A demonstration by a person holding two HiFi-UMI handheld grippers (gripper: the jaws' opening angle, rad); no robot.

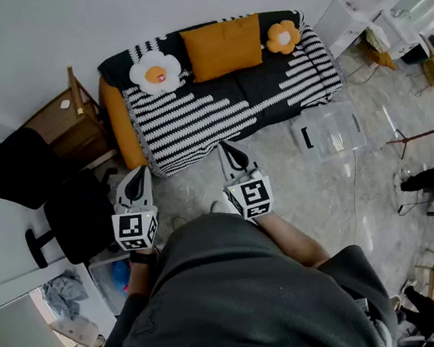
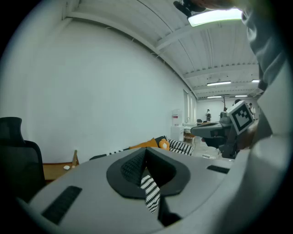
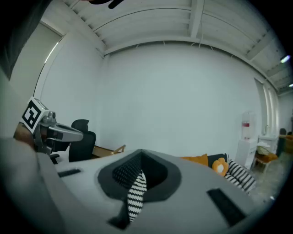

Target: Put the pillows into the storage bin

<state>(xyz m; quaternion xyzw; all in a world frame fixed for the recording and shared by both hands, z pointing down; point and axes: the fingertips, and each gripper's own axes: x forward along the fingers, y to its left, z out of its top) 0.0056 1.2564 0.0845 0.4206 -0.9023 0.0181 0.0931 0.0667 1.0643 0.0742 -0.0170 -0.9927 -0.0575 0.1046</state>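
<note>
On the black-and-white striped sofa [image 1: 195, 120] lie three pillows: a white flower pillow [image 1: 155, 72], a rectangular orange pillow [image 1: 221, 46] and an orange flower pillow [image 1: 283, 36]. A clear storage bin [image 1: 328, 131] stands on the floor by the sofa's right end. My left gripper [image 1: 140, 173] and right gripper [image 1: 224, 146] hover side by side in front of the sofa, both shut with nothing held. The left gripper view shows its tips [image 2: 145, 153] meeting, with the orange pillow [image 2: 146, 144] beyond. The right gripper [image 3: 139, 157] looks the same, and the orange flower pillow [image 3: 219, 167] shows at its right.
A black office chair [image 1: 20, 169] and a wooden side table [image 1: 65, 120] stand left of the sofa. White furniture and clutter [image 1: 387, 22] fill the right side. A stand with cables [image 1: 424, 135] is just beyond the bin.
</note>
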